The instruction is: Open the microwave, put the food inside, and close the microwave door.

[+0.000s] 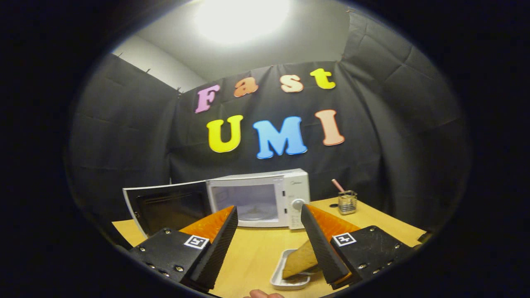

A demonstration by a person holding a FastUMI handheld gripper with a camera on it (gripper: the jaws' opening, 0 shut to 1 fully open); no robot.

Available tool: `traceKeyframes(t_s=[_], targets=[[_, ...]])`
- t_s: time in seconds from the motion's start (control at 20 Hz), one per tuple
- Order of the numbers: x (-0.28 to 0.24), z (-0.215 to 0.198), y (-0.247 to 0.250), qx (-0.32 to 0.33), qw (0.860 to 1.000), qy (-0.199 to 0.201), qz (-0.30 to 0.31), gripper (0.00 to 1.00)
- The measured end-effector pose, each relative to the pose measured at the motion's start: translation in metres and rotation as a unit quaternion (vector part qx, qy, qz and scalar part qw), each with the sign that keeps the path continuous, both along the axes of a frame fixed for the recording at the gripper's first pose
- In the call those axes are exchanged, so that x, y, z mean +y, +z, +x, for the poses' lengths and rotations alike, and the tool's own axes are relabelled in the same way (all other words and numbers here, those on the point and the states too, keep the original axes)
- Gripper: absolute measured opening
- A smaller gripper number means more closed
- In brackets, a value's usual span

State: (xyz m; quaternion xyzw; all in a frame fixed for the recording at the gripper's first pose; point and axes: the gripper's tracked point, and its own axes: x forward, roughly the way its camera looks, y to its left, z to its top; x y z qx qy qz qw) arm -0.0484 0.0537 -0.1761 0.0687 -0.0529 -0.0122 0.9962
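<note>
1. While the gripper (269,217) hangs above the near part of the wooden table (256,248), its two fingers stand wide apart with nothing between them; the tongs are open.
2. The microwave (258,198) stands at the far side of the table, beyond the fingertips, against the black cloth wall.
3. The microwave door (167,207) is swung out to the left, leaving the lit cavity exposed; a round turntable shows on the cavity floor.
4. A control panel with a round knob (297,204) occupies the right side of the microwave front, just beyond the tip of the right finger.
5. The food (299,258), a tan wedge-shaped piece, lies in a small white tray (279,271) on the near table; it sits beside the inner face of the right finger and is partly hidden by it. Whether the finger touches it cannot be told.
6. A small clear holder (348,202) with a pink stick stands on the table to the right of the microwave.
7. A fingertip (263,294) of a person shows at the nearest table edge.
</note>
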Motion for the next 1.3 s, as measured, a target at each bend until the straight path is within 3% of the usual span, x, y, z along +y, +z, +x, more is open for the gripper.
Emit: traceKeyframes(t_s=[0.25,0.85,0.95,1.05,1.1,1.2,1.25,1.3], targets=[[-0.059,-0.009,-0.035,0.032,0.998,-0.05,0.029,0.93],[-0.058,0.013,-0.117,0.131,0.989,-0.028,0.067,0.92],[-0.052,0.017,-0.128,0.148,0.986,-0.018,0.077,0.88],[-0.045,0.021,-0.135,0.151,0.985,-0.008,0.079,0.68],[-0.044,0.017,-0.127,0.144,0.986,-0.002,0.085,0.5],[-0.035,0.017,-0.123,0.138,0.987,0.007,0.084,0.33],[-0.038,0.019,-0.126,0.138,0.987,-0.005,0.081,0.33],[-0.038,0.018,-0.119,0.133,0.988,-0.007,0.073,0.2]])
